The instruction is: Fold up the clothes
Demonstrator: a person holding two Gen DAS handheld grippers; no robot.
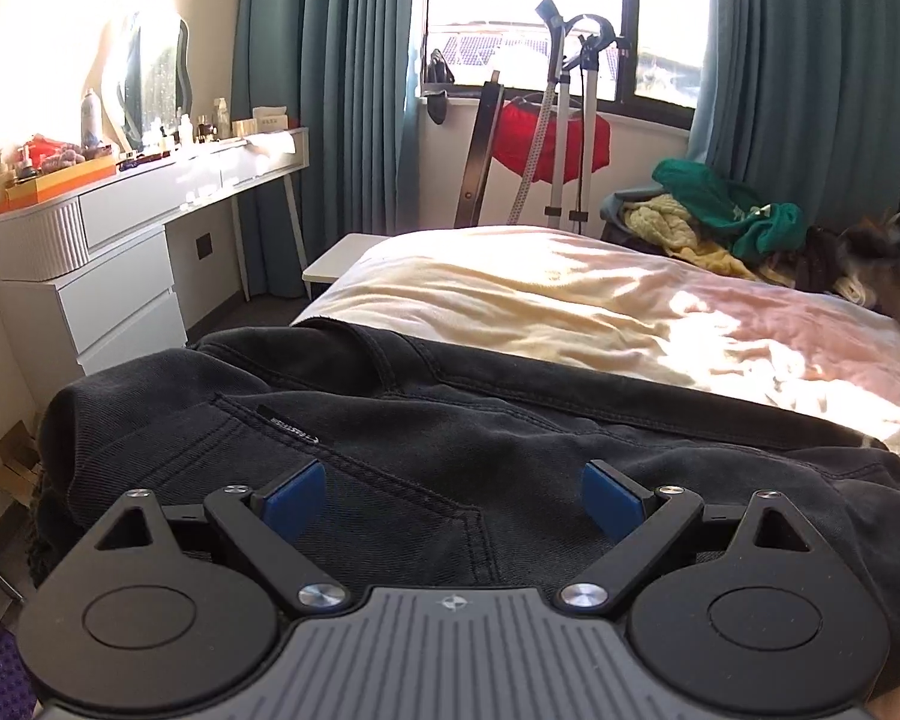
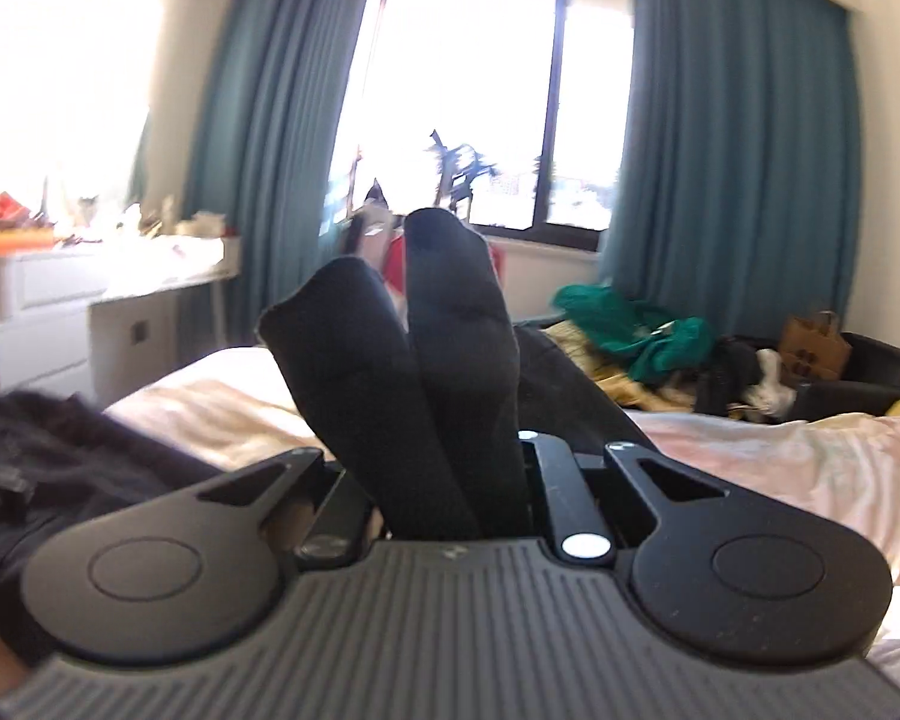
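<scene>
While a pair of black socks is held up in the right tongs, black jeans wait under the left tongs

The right tongs are shut tight on the socks, which are pinched near one end so that their long way runs up and away from the tongs, with the two free ends side by side above the bed. The left tongs are spread wide with nothing between the blue pads, and they are held just above the jeans, which are laid across the near edge of the bed from side to side. The socks are reached only by the right hand, so a fold is best made by that hand; the jeans are nearer the left. A heap of other clothes is piled at the far side of the bed
</scene>
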